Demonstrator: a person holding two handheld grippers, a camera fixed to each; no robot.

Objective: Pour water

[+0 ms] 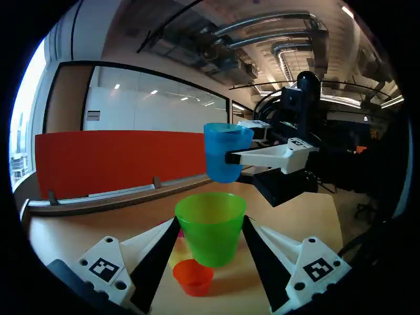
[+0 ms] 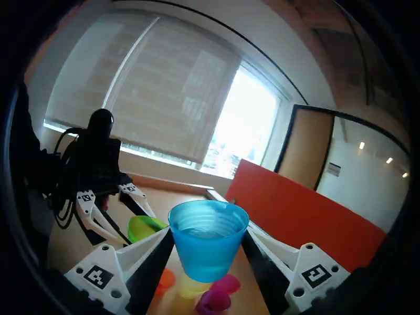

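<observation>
We see a wooden table [image 1: 307, 218] running along a red partition [image 1: 115, 160]. Above it, the left hand-held gripper [image 1: 211, 233] is closed partway, with both fingers pressing the sides of an upright green cup [image 1: 211, 215]. The right hand-held gripper [image 2: 208, 236] is clamped the same way on an upright blue cup [image 2: 208, 254], and the right gripper view shows water standing in it. In the left gripper view the blue cup hangs higher and farther off than the green cup, apart from it and slightly to the right. We cannot tell whether the green cup holds anything. On the table beneath the held cups sit a small orange cup [image 1: 193, 278], a yellow cup [image 2: 190, 287] and magenta cups [image 2: 214, 302]. We judge that both cups are lifted and the pour has not begun. The next move calls for bringing the blue cup's rim over the green cup's mouth, then tipping it slowly so the stream lands inside.
</observation>
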